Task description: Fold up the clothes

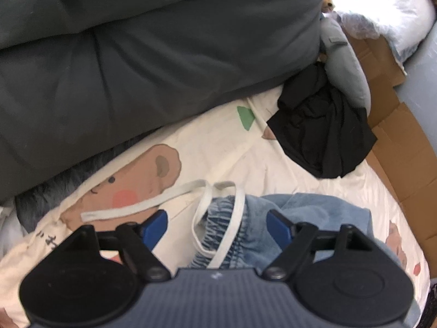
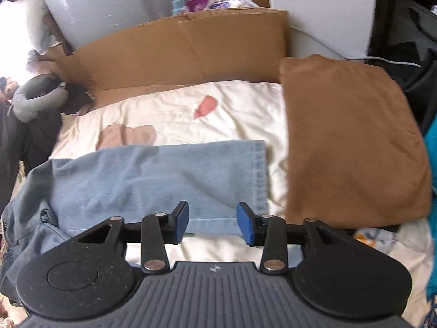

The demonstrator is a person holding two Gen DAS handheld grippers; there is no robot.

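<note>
Left wrist view: left tongs (image 1: pixel 217 225) open above jeans (image 1: pixel 286 218) waistband
Right tongs (image 2: pixel 212 224): open, empty
Progress: jeans folded lengthwise; crosswise folds left

Three garments (one denim (image 2: pixel 153 180)), two tools
</note>
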